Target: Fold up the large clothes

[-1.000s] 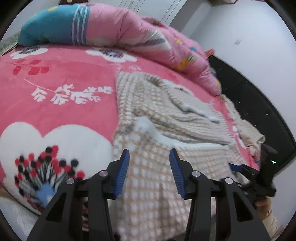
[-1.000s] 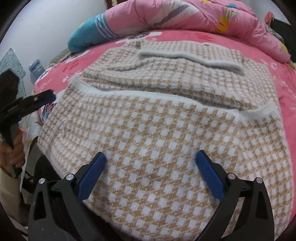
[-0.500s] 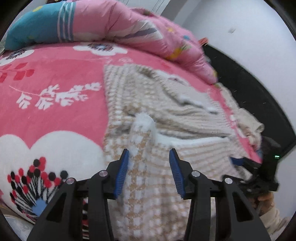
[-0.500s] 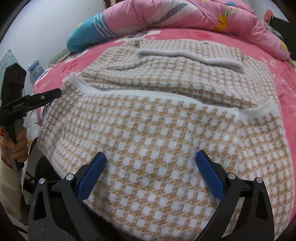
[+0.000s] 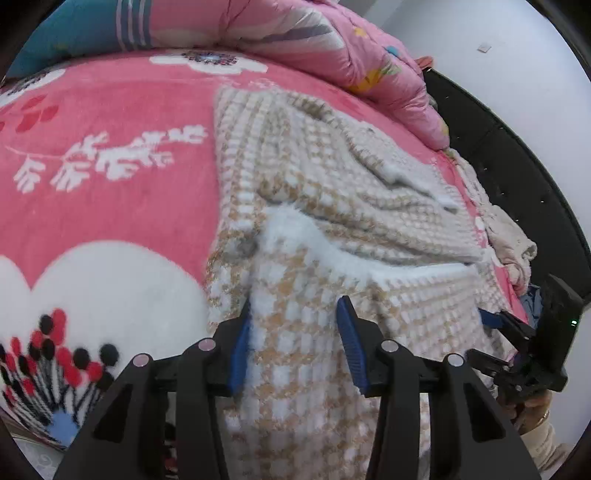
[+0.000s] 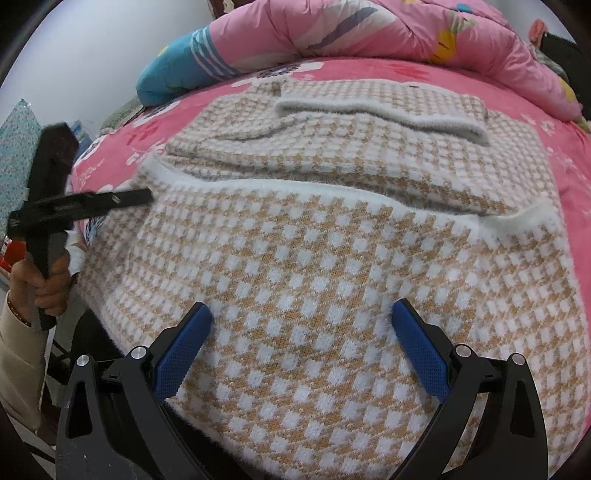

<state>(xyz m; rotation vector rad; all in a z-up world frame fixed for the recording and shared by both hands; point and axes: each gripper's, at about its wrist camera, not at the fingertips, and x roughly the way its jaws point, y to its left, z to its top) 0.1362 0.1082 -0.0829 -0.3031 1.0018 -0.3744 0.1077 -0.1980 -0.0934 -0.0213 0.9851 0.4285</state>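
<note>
A beige-and-white checked knit sweater with fuzzy white trim lies spread on a pink bed blanket, its near part draping over the bed's front edge. My left gripper is open at the sweater's left side, and the raised white trim corner runs in between its blue pads. From the right wrist view the left gripper points at that hem corner, held by a hand. My right gripper hovers open and wide over the sweater, holding nothing.
A rolled pink quilt with a teal end lies along the back of the bed. A black headboard and a crumpled cream cloth are at the right. White walls stand behind.
My left gripper has moved forward and down to the sweater's left corner, and the white trim now sits between its fingers. The right gripper has stayed still.
</note>
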